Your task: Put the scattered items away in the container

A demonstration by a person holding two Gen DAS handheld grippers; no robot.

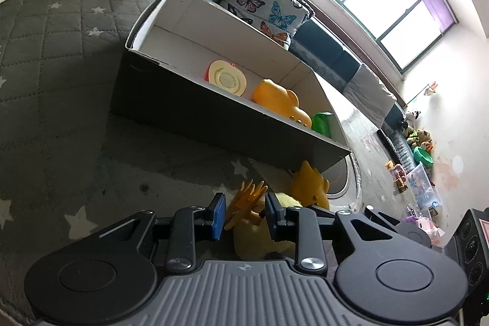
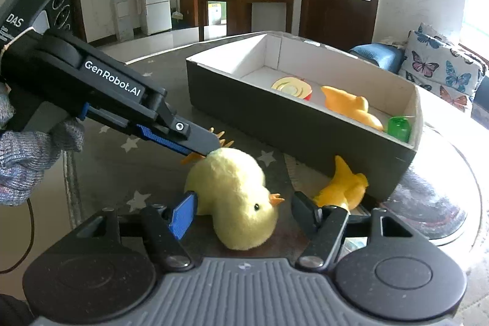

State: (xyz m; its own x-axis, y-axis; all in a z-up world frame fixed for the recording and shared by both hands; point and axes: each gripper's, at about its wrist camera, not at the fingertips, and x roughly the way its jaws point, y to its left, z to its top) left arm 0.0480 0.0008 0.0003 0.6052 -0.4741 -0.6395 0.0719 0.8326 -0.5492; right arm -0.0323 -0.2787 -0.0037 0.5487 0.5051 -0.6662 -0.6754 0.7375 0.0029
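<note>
A yellow plush chick (image 2: 235,197) lies on its side on the star-patterned mat. My left gripper (image 1: 246,217) is open, its fingers on either side of the chick's orange feet (image 1: 244,200); it shows in the right wrist view (image 2: 211,147) at the chick's feet. My right gripper (image 2: 244,211) is open, its fingers on either side of the chick's head. A yellow rubber toy (image 2: 343,188) lies on the mat against the black box (image 2: 275,115). The box holds a round yellow and red toy (image 2: 292,86), a yellow duck (image 2: 348,104) and a green toy (image 2: 398,127).
The box (image 1: 189,106) sits on a grey quilted mat with white stars (image 1: 55,51). Butterfly cushions (image 1: 262,5) and a blue cushion (image 2: 379,55) lie behind it. A toy pile (image 1: 418,173) lines the far wall.
</note>
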